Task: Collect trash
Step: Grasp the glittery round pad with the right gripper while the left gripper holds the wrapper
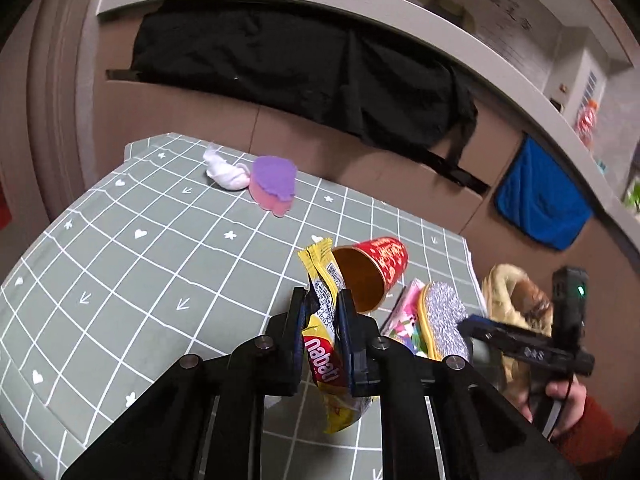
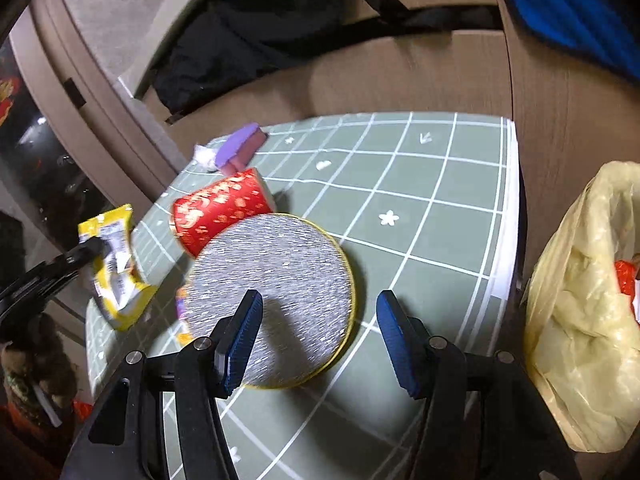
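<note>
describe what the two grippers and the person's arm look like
Both are matte black frames with round silver bolts. The left gripper and the right gripper have fingers lined with ribbed blue pads. In the left wrist view, a green light glows on the right one, a black cable trails from it, and the hand wears a red-orange sleeve.

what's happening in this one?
A person is clearing trash off a checked table with two handheld grippers. The left gripper has its jaws shut on a yellow Nabati wrapper, lifted above the table. The right gripper hangs open over a round glittery pad. A red paper cup lies on its side beside the pad, and a yellow-lined trash bag sits off the table's right edge.
</note>
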